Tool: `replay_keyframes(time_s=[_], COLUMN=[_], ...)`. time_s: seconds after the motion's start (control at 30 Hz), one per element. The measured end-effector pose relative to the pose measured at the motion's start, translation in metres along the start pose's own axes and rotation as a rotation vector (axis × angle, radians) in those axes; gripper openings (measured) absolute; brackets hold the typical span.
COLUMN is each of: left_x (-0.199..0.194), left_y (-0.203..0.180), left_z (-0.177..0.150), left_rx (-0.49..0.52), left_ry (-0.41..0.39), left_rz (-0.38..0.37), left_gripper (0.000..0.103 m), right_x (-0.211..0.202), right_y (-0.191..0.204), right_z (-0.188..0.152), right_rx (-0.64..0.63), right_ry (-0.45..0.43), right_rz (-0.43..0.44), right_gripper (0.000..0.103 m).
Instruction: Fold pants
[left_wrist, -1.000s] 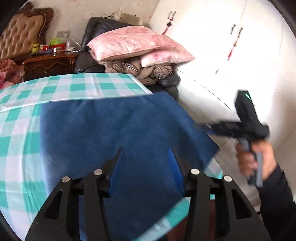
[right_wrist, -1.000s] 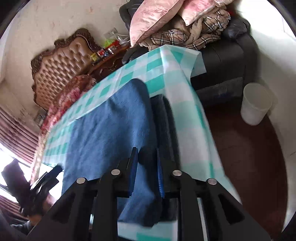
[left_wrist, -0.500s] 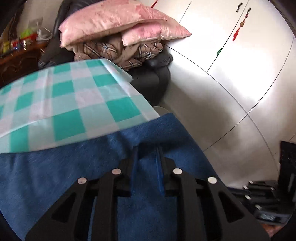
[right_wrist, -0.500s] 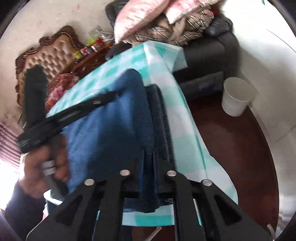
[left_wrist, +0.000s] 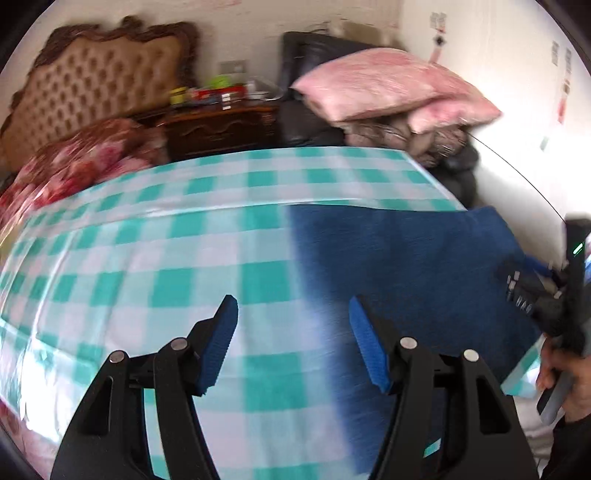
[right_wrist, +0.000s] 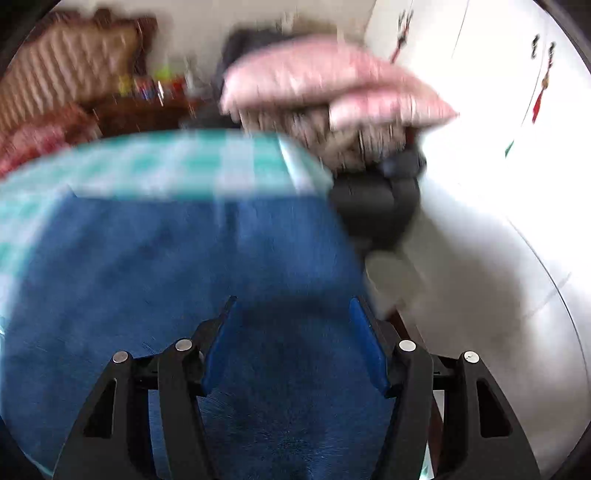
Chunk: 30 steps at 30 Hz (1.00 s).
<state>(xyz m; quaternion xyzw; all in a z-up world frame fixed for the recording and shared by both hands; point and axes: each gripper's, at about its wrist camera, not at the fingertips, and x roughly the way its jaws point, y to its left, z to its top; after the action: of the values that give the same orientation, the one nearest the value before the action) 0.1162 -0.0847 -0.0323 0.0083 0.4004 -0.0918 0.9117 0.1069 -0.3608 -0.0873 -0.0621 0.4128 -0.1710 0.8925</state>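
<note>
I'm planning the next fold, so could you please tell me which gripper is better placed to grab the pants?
Right. The right gripper hangs directly over the blue pants, jaws open. The left gripper, also open, hangs mostly over the checkered tablecloth.

The left wrist view was taken from low above the tabletop (left_wrist: 207, 258), directed across it toward the headboard (left_wrist: 99, 85) and pink pillows (left_wrist: 384, 88). The right wrist view was set closer over the pants (right_wrist: 177, 266), facing the same pillows (right_wrist: 314, 81) and tabletop (right_wrist: 177, 162).
</note>
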Motion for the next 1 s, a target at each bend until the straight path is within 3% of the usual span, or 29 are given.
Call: replay_keyframes(time_s=[0.17, 0.3, 0.43, 0.57, 0.63, 0.73, 0.9, 1.0], left_x=[-0.018, -0.026, -0.028, -0.032, -0.035, -0.038, -0.04, -0.043], left_y=[0.034, 0.048, 0.056, 0.057, 0.057, 0.058, 0.057, 0.057], left_z=[-0.002, -0.004, -0.002, 0.0, 0.0, 0.001, 0.002, 0.004], left_rx=[-0.028, -0.043, -0.056, -0.06, -0.059, -0.064, -0.062, -0.062], left_ry=[-0.014, -0.022, -0.023, -0.028, -0.032, -0.037, -0.04, -0.047], left_rz=[0.09, 0.118, 0.134, 0.14, 0.143, 0.152, 0.163, 0.167], left_gripper=[0.063, 0.063, 0.063, 0.064, 0.064, 0.064, 0.064, 0.067], right_x=[0.001, -0.012, -0.008, 0.026, 0.035, 0.034, 0.011, 0.032], right_y=[-0.003, 0.005, 0.018, 0.015, 0.008, 0.006, 0.013, 0.013], right_z=[0.0, 0.024, 0.043, 0.046, 0.044, 0.044, 0.054, 0.056], right_rx=[0.053, 0.085, 0.072, 0.086, 0.103, 0.103, 0.073, 0.064], right_ry=[0.01, -0.037, -0.048, 0.054, 0.081, 0.103, 0.0, 0.065], right_rz=[-0.016, 0.022, 0.029, -0.006, 0.01, -0.009, 0.0, -0.051], right_gripper=[0.061, 0.061, 0.064, 0.066, 0.073, 0.073, 0.073, 0.075])
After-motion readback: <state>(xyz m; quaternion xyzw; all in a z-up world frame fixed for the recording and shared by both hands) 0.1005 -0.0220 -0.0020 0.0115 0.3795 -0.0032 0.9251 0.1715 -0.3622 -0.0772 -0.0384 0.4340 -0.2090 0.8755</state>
